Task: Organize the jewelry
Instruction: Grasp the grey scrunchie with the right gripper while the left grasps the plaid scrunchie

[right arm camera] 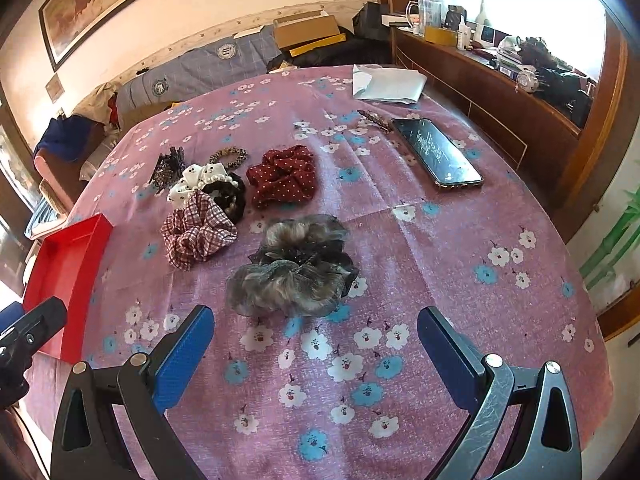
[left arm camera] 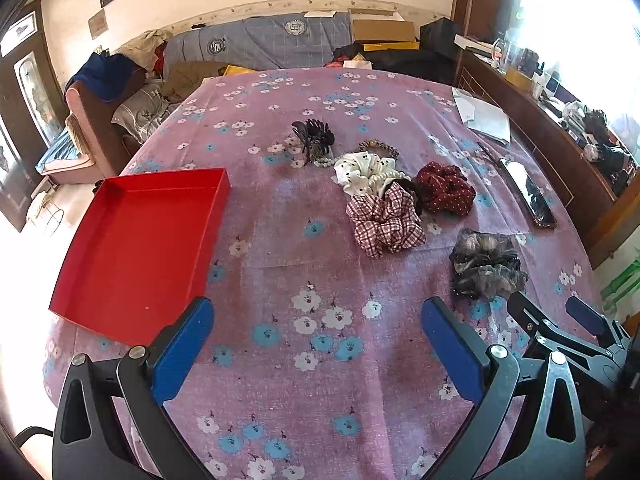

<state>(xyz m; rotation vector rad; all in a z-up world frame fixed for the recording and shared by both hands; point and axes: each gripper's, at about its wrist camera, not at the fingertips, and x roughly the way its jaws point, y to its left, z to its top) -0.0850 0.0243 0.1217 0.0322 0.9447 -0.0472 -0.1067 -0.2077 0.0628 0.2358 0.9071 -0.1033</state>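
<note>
at the left of the frame your red tray (left arm camera: 136, 240) sits empty on the counter (left arm camera: 320, 360), so nothing is sorted yet. the scrunchies (left arm camera: 384, 220) and hair clip (left arm camera: 314, 136) wait mid-frame. your left claw (left arm camera: 316, 344) and right claw (right arm camera: 316, 352) are both released, grasping nothing.

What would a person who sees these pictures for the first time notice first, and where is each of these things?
The bright red tray stands out most; it lies with nothing in it at the left edge of the pink flowered tablecloth. Near the middle of the table lies a cluster of scrunchies, among them a red checked scrunchie and a dark red dotted scrunchie, with a grey fluffy scrunchie just ahead of the open right gripper. A phone lies further right.
</note>
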